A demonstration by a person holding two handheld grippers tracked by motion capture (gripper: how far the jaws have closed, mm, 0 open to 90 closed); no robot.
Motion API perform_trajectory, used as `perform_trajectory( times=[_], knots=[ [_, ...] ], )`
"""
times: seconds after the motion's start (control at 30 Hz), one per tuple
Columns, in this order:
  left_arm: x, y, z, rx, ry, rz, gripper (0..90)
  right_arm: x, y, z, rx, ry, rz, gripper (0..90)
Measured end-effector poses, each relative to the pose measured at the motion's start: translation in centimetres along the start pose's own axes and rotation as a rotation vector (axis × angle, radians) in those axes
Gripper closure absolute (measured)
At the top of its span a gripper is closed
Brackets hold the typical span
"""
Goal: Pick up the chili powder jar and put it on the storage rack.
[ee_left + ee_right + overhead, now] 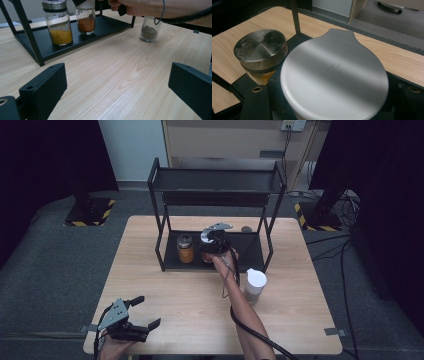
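A black two-tier rack (159,220) stands at the back of the wooden table (170,290). On its lower shelf (107,23) a glass jar of yellow powder (58,25) with a metal lid (260,48) stands upright. Right beside it is a jar of orange powder (85,22) with a white lid (334,75). My right gripper (334,105) is shut on it from above, and its base is down at the shelf. My left gripper (147,311) rests open and empty near the table's front left corner.
A third jar (255,285) with a white lid and grey-brown powder (149,31) stands on the table right of my right forearm, in front of the rack. The rack's upper shelf (215,180) hangs over the lower one. A cable trails from the right gripper.
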State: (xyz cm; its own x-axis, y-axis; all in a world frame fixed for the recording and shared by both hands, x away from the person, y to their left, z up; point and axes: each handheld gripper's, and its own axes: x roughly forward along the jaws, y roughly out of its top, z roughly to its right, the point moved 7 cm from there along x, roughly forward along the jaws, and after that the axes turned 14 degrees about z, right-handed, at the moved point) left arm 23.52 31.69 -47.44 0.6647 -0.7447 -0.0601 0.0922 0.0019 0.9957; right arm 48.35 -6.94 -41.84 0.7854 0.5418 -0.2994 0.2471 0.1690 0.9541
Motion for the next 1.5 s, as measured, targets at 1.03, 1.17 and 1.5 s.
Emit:
perform_trajectory(
  times=[1.03,1.17,1.5],
  knots=[
    [0.1,0.0,0.1,0.004,-0.002,-0.001,1.2,-0.1,-0.5,0.5,0.030,-0.020,0.014,18.2],
    [0.1,0.0,0.1,0.003,-0.003,-0.002,1.2,-0.5,-0.1,0.6,0.038,-0.018,0.033,12.0],
    [0.1,0.0,0.1,0.006,-0.005,-0.003,1.3,-1.9,2.2,0.6,0.025,0.002,0.064,8.1]
  ],
)
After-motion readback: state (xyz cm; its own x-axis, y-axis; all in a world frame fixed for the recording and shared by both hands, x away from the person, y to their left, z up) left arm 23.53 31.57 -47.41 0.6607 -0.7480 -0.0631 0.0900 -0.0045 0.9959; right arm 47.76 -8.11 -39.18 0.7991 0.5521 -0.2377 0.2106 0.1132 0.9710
